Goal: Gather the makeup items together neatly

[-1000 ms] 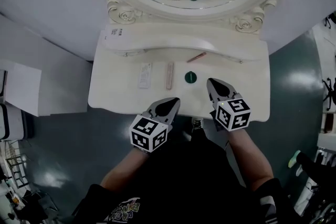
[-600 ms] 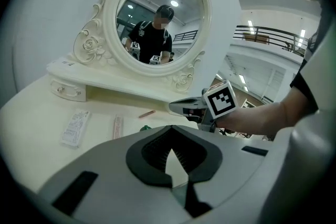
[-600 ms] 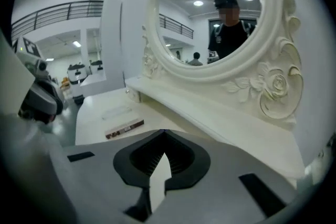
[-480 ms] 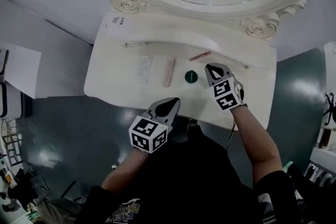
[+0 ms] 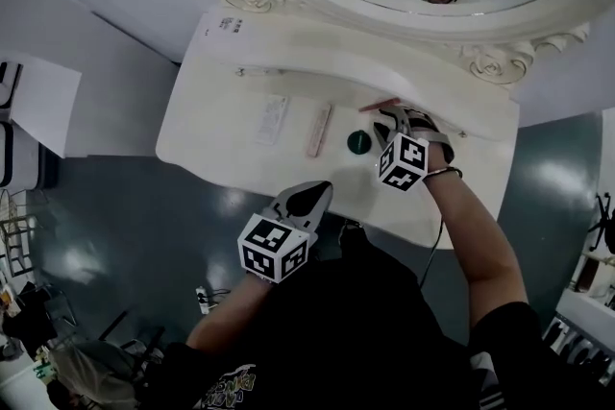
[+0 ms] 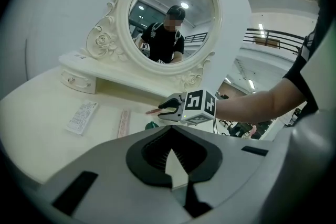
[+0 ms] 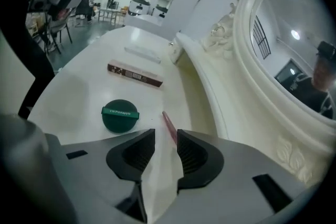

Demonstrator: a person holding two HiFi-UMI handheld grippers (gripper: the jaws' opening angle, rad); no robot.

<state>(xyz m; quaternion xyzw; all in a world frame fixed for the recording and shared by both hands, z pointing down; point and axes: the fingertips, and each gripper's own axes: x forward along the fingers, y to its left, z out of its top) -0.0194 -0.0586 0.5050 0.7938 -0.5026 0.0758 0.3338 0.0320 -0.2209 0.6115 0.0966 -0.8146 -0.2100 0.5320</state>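
– cream-white vanity counter (image 5: 221,125) below the oval mirror: contents?
– flat white packet (image 5: 273,120), long pink-brown box (image 5: 319,130) and round green compact (image 5: 358,142) in a row, apart. slim pink stick (image 7: 169,126) just beyond the compact.
– right hand-held gripper (image 5: 394,118)?
– jaws apart, just been opening; the stick's near end lies between them, not pressed.
– left hand-held gripper (image 5: 309,195)?
– jaws fully together, empty, at the counter's front edge.

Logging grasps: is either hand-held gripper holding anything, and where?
Nothing. The right hand-held gripper has just been opening its jaws, the pink stick loose between their tips; the left hand-held gripper is shut, empty.
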